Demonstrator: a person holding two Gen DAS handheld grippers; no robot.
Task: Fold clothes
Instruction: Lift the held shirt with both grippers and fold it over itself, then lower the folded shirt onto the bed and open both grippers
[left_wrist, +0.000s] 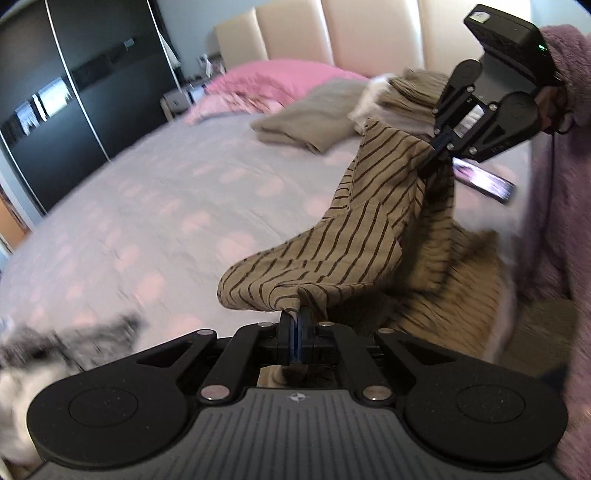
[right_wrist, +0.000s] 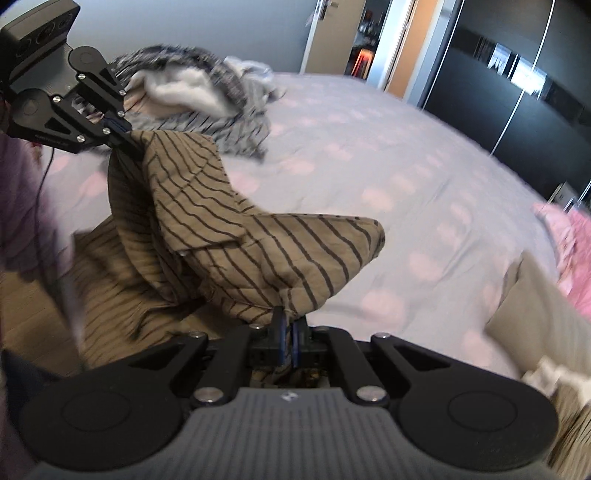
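Striped tan garment (left_wrist: 354, 221) held up above the bed (left_wrist: 155, 206), stretched between the two tools. Left hand-held gripper (left_wrist: 295, 325) clamped tight on one bunched edge; right hand-held gripper (left_wrist: 439, 147) pinching another edge, jaws nearly closed on the cloth. The garment's long axis runs from one grip to the other, sagging in the middle, and the rest of the fabric hangs down near the bed's edge. Folded beige pile (left_wrist: 314, 118) near the pink pillow (left_wrist: 280, 81). Grey-and-white clothes heap (right_wrist: 195, 92) lies well apart on the bed. Purple fuzzy sleeve (left_wrist: 565, 147) behind the right tool.

Matt creased cloth striped garment (left_wrist: 354, 221)
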